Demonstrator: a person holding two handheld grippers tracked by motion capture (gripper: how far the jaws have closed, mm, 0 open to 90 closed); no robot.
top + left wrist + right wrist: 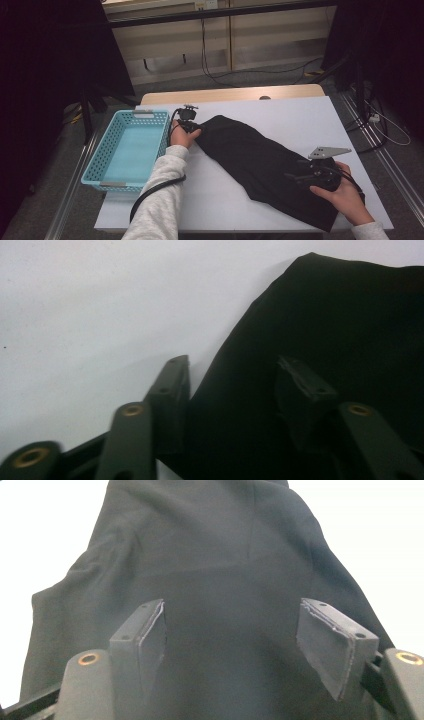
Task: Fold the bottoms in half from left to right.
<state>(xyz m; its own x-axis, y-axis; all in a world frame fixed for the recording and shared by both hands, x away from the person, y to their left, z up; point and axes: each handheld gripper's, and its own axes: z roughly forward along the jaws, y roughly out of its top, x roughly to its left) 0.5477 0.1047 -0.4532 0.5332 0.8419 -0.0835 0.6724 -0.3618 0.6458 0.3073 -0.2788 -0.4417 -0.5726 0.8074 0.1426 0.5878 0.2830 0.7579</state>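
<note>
High view showed a soft, limp black cloth on the tabletop, both tools, left tool and right tool, gaping ungripped over its ends, best pinched at edges.

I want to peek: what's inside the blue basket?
The blue basket shows a bare blue floor, nothing lying on it. The strip just behind its near wall is hidden.

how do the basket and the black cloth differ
The basket is light blue, the cloth black. The basket is a stiff, perforated, upright-walled box; the cloth is soft and lies flat, folded into a long strip. The basket stands at the table's left edge with neither tongs at it; the cloth runs slantwise across the middle with the left tongs at its far end and the right tongs over its near end. Both rest on the white table.
</note>
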